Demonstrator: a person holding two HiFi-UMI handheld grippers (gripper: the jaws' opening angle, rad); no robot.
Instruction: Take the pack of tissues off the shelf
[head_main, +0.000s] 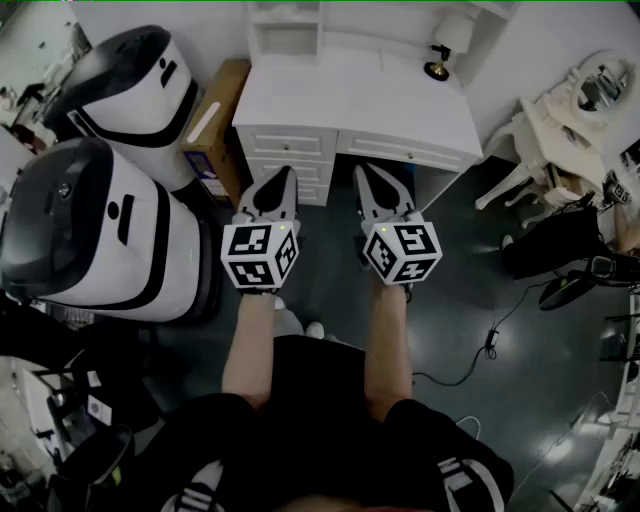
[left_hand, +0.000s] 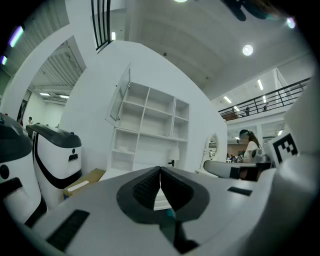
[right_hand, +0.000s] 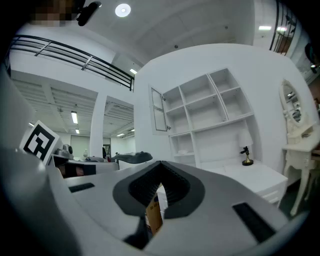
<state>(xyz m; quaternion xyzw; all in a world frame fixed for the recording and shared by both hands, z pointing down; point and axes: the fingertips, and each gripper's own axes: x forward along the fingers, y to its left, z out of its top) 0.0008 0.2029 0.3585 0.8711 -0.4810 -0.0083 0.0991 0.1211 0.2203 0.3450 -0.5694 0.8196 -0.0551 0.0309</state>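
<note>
A white shelf unit with open compartments stands at the back of a white desk. In the left gripper view a small pale object, possibly the pack of tissues, lies in the lower left compartment. It also shows in the right gripper view as a small pale object. Both grippers are held side by side in front of the desk drawers, well short of the shelf. My left gripper is shut with nothing in it. My right gripper is shut and empty too.
Two large white-and-black machines stand at the left, with a cardboard box between them and the desk. A small lamp sits on the desk's right corner. A white vanity with chair and a floor cable lie to the right.
</note>
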